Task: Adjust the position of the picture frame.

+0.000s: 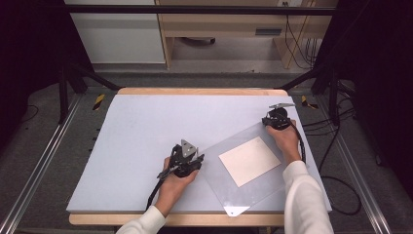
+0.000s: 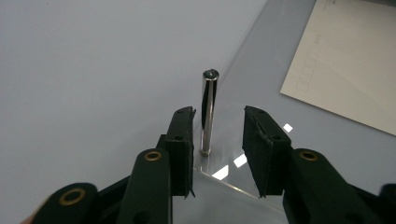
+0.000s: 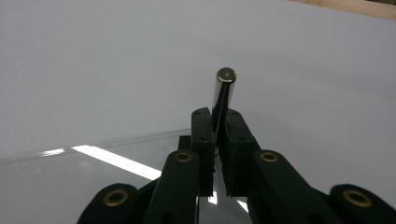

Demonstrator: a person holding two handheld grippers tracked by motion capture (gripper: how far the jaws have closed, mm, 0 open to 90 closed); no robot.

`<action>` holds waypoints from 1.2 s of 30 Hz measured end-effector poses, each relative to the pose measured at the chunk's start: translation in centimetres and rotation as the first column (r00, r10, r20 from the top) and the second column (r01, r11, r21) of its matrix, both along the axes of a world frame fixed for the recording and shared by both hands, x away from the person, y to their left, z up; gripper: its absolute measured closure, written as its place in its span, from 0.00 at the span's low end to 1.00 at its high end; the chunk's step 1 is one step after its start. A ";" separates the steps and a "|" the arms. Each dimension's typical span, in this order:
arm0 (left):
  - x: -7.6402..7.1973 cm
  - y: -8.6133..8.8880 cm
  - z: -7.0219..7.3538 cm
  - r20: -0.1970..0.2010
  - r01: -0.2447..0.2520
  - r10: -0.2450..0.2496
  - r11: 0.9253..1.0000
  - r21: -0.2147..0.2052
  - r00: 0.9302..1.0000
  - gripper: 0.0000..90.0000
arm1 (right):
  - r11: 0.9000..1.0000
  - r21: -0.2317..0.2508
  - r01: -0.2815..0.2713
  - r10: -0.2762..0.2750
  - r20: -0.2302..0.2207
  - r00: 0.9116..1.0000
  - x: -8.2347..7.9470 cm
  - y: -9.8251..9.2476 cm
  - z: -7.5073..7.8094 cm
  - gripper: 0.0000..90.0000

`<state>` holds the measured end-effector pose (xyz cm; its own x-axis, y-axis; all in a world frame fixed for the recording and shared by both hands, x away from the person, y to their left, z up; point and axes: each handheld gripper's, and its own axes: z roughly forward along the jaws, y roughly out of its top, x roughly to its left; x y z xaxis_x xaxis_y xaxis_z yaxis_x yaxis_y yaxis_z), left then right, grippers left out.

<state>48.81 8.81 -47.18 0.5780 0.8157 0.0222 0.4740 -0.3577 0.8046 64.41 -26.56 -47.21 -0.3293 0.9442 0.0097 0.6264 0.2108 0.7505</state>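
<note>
A clear plastic sheet (image 1: 229,190) lies at an angle on the right half of the table, with a white card (image 1: 249,160) on or under its middle. My left gripper (image 1: 198,157) is at the sheet's left corner. In the left gripper view a shiny metal post (image 2: 208,93) stands upright at that corner (image 2: 261,70), between the jaws of the left gripper (image 2: 218,114). That gripper is open, and the post stands close to the left jaw. My right gripper (image 1: 271,120) is at the sheet's far corner, and in its own view the right gripper (image 3: 217,114) is shut on a second upright metal post (image 3: 225,84).
A pale blue-grey mat (image 1: 146,131) covers the wooden tabletop, whose edge (image 1: 195,91) shows along the far side. Cables trail from both grippers. Black frame struts (image 1: 78,78) and floor cables (image 1: 341,195) flank the table.
</note>
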 end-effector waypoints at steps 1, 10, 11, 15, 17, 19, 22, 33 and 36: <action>0.0 0.0 -0.1 0.002 0.001 -0.001 1.000 0.000 1.000 0.71 | 1.000 0.009 0.005 -0.004 -0.005 1.000 0.0 0.0 0.0 0.94; 0.9 -0.1 -0.6 -0.022 0.005 -0.005 1.000 0.000 1.000 0.86 | 1.000 0.026 0.012 -0.012 -0.002 1.000 0.0 -0.1 0.1 0.89; 1.1 -0.1 -0.6 -0.019 0.001 -0.001 1.000 -0.003 1.000 0.86 | 1.000 0.026 0.012 -0.012 -0.002 1.000 0.0 -0.1 0.1 0.89; 1.4 -0.3 -0.8 -0.014 -0.012 0.012 1.000 0.009 1.000 0.93 | 1.000 0.015 0.011 -0.011 0.004 1.000 0.1 -0.1 -0.1 0.87; 1.4 -0.3 -0.8 -0.012 -0.012 0.013 1.000 0.009 1.000 0.93 | 1.000 0.003 0.011 -0.011 0.006 1.000 0.2 -0.1 -0.1 0.87; 1.4 -0.3 -0.8 -0.013 -0.012 0.012 1.000 0.011 1.000 0.93 | 1.000 0.003 0.010 -0.010 0.007 1.000 0.2 -0.1 -0.1 0.87; 1.4 -0.3 -0.8 -0.013 -0.009 0.010 1.000 0.012 1.000 0.94 | 1.000 0.018 0.009 -0.008 -0.009 1.000 0.4 0.0 0.1 0.88; 1.4 -0.2 -0.8 -0.022 -0.006 0.006 1.000 0.004 1.000 0.93 | 0.999 -0.051 -0.016 0.016 -0.012 1.000 0.6 0.6 0.0 0.94; 1.5 -0.2 -0.8 -0.022 -0.009 0.008 1.000 -0.004 1.000 0.93 | 0.999 -0.046 -0.008 0.007 -0.021 1.000 0.6 0.6 0.2 0.95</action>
<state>50.26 8.63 -47.95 0.5713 0.8207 0.0063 0.4947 -0.3505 0.7952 65.03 -25.99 -47.05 -0.3364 0.9414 -0.0266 0.6401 0.2493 0.7267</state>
